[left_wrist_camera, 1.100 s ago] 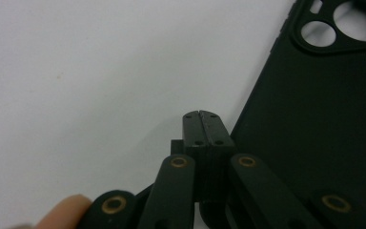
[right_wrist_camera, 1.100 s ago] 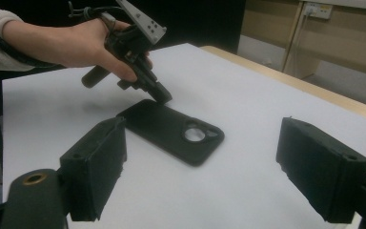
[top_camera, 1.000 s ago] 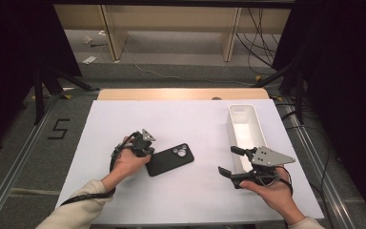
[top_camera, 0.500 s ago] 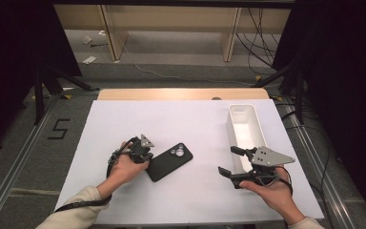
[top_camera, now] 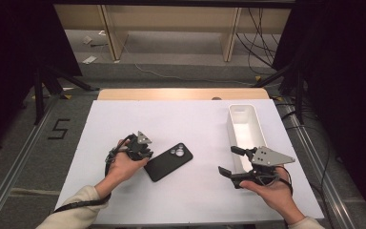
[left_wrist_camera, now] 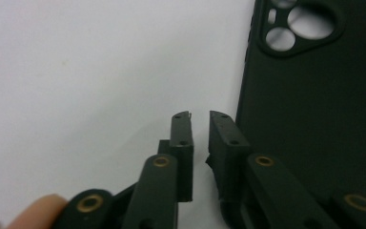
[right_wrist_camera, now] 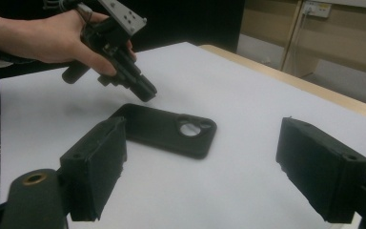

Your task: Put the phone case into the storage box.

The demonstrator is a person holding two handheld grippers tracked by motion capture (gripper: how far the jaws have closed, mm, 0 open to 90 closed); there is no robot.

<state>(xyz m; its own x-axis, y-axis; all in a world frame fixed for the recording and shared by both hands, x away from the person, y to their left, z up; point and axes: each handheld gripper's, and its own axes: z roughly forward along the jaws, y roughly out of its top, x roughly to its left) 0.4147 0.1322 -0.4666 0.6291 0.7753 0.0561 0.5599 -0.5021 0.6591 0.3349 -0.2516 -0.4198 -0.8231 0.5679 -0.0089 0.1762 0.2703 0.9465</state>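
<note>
The table is covered by a smooth, matt white sheet, and a strip of pale wood shows along its far edge. The phone case looks like matt black soft plastic or rubber, smooth, with clean-cut round holes. The left gripper is matt black hard plastic with brass-coloured rivets. The right gripper has rougher, slightly grainy black pads and carries a dull grey metal plate. The bin is smooth white plastic with a faint sheen. The floor looks like dull grey carpet.
</note>
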